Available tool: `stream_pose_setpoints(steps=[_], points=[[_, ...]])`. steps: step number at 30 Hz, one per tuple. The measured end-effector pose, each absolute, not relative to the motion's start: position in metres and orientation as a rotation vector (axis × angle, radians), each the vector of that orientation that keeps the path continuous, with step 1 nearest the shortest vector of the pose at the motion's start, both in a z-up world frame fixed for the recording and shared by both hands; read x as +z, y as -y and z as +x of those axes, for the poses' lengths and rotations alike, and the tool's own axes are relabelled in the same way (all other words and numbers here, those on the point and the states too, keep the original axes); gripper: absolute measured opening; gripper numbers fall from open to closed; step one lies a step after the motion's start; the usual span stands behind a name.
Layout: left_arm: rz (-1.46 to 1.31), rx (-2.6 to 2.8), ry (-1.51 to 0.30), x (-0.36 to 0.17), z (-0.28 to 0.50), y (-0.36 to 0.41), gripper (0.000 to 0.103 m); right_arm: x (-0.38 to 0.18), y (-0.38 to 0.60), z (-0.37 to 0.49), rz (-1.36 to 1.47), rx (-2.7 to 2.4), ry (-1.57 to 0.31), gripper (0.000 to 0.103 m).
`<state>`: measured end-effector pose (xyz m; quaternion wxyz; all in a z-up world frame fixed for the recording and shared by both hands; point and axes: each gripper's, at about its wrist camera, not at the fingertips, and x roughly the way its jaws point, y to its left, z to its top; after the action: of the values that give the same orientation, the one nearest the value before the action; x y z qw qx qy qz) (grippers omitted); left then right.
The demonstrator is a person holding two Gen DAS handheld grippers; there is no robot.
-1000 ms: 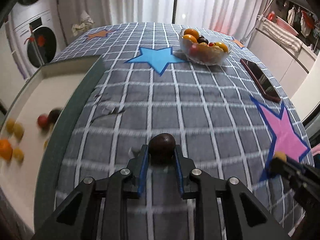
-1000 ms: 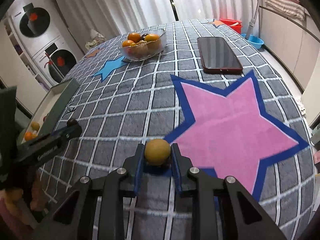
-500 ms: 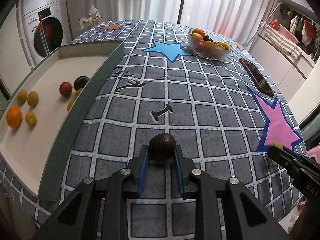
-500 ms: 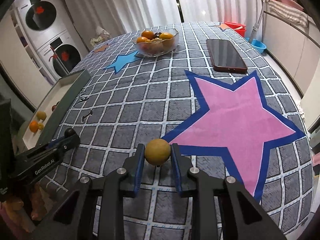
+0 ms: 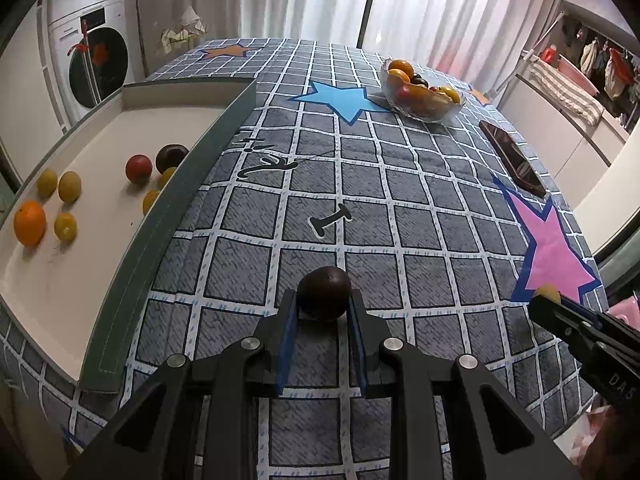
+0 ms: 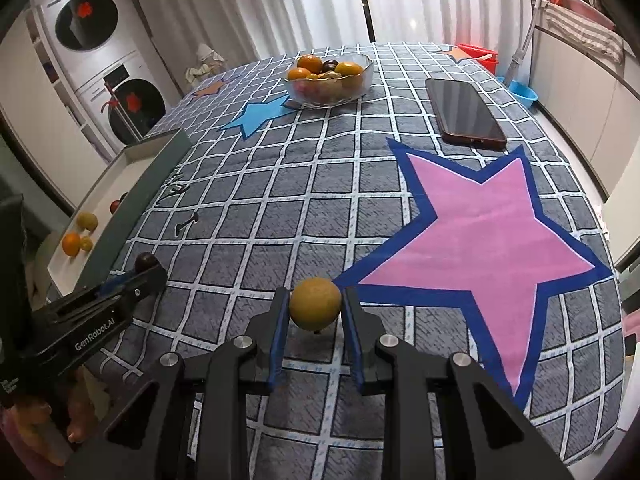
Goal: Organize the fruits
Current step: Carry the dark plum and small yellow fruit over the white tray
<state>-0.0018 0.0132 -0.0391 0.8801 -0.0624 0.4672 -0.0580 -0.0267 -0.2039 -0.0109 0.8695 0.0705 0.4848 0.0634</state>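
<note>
My left gripper [image 5: 324, 300] is shut on a dark purple plum [image 5: 325, 292], held above the checked tablecloth near the front edge. My right gripper [image 6: 316, 304] is shut on a yellow-brown round fruit [image 6: 315, 302], just left of the pink star. At the left lies a green-rimmed tray [image 5: 132, 256] with a white floor, holding an orange [image 5: 29, 222], several yellow fruits, a red one [image 5: 138, 168] and a dark one [image 5: 171, 157]. Far across the table a glass bowl [image 6: 360, 80] stands full of mixed fruit. In the right wrist view the left gripper [image 6: 150, 268] shows with its plum.
A dark phone [image 6: 464, 112] lies at the far right of the table, beyond the pink star [image 6: 480, 232]. A blue star patch [image 5: 340, 98] sits before the bowl. Washing machines [image 6: 120, 96] stand behind the tray. The table's front edge runs close under both grippers.
Both grippers have drawn back toward the front of the table, each keeping its fruit. In the left wrist view the tray has come further into sight, and the bowl looks farther away.
</note>
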Motion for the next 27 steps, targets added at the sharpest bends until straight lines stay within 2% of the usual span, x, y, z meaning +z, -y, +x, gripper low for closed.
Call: stream_pose_setpoints(steps=[15, 27], points=[[-0.126, -0.092, -0.908, -0.006, -0.003, -0.042, 0.026, 0.006, 0.157, -0.006, 0.095, 0.202, -1.016, 0.028], [-0.101, 0.068, -0.864, 0.011, 0.002, -0.112, 0.026, 0.027, 0.082, 0.029, 0.03, 0.351, -1.012, 0.028]])
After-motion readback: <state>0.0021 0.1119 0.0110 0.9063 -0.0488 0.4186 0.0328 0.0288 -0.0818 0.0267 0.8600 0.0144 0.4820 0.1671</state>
